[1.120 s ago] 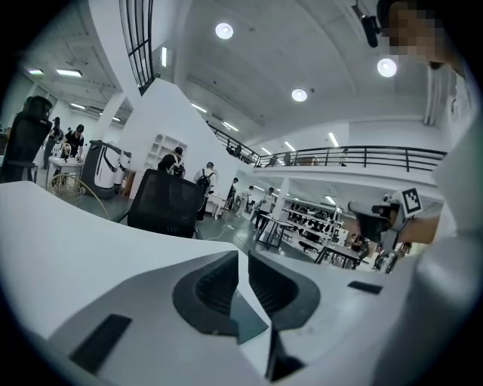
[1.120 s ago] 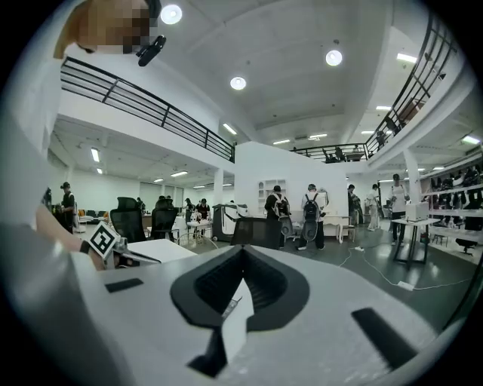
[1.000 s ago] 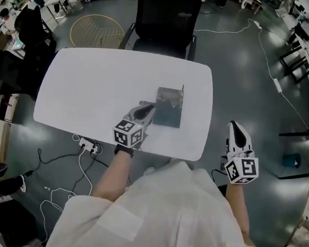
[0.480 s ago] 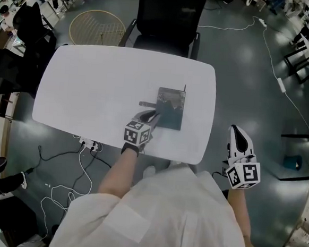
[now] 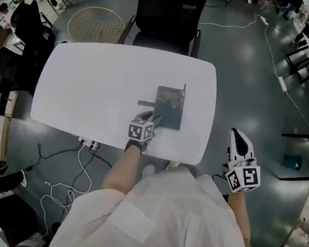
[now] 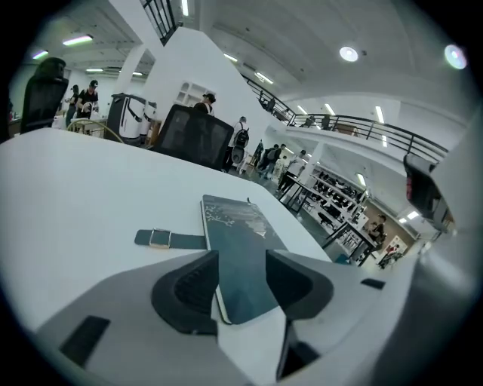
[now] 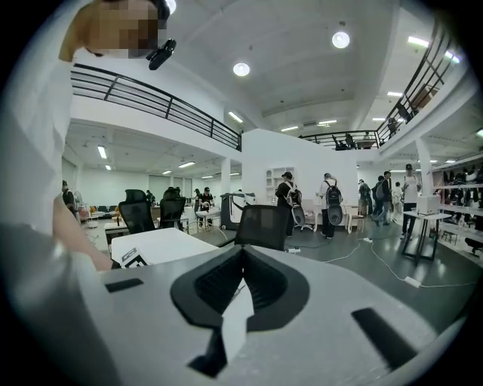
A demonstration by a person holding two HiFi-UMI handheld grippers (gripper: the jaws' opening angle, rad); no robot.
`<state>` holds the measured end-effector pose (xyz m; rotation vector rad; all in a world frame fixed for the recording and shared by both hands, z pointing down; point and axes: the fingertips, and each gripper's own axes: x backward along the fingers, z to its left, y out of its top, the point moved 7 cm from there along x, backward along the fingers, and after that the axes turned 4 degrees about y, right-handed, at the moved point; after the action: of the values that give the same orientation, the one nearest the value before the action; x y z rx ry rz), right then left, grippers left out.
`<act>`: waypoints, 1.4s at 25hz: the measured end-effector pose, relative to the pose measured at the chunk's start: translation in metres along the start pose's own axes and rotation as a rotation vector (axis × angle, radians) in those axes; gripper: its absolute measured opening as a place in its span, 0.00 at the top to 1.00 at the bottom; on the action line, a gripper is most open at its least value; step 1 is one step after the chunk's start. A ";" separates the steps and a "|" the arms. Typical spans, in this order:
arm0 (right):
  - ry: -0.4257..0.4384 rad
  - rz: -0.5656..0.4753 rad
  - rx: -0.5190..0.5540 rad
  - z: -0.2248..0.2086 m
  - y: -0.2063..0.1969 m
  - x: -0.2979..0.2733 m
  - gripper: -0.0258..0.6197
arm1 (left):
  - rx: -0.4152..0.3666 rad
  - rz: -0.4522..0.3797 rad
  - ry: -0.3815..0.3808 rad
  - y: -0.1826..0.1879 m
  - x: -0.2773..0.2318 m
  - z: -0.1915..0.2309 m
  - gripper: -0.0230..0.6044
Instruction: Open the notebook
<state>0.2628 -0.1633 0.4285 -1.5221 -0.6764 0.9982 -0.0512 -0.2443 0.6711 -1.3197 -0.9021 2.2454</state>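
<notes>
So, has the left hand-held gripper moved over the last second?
Yes. In the head view the left hand-held gripper has shifted right, toward the notebook. Its jaws are opening and now straddle the notebook's near end without pressing on it.

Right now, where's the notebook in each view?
Head view: notebook just right of centre, on the table.
Left gripper view: notebook at centre, in the lower half.
Right gripper view: not in it.
Landmark: the strap sticking out from the notebook's left edge, seen in the head and left gripper views.
</notes>
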 end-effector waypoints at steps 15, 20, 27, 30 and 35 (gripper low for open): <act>-0.018 0.020 -0.003 -0.003 -0.007 0.001 0.95 | 0.065 0.096 -0.019 -0.021 -0.019 0.003 0.67; -0.023 0.015 -0.011 -0.003 -0.008 0.005 0.95 | 0.045 0.076 -0.036 -0.014 -0.010 -0.004 0.67; -0.016 0.005 -0.015 0.004 -0.006 0.005 0.95 | 0.005 0.006 -0.047 0.005 0.011 -0.019 0.67; -0.015 -0.002 -0.015 0.005 -0.006 0.007 0.95 | -0.034 -0.007 -0.050 0.010 0.017 -0.028 0.67; -0.019 -0.008 -0.014 0.008 -0.003 0.011 0.95 | -0.055 -0.043 -0.060 0.025 0.028 -0.041 0.67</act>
<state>0.2614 -0.1494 0.4294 -1.5228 -0.7043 1.0045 -0.0293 -0.2314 0.6222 -1.2499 -1.0102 2.2525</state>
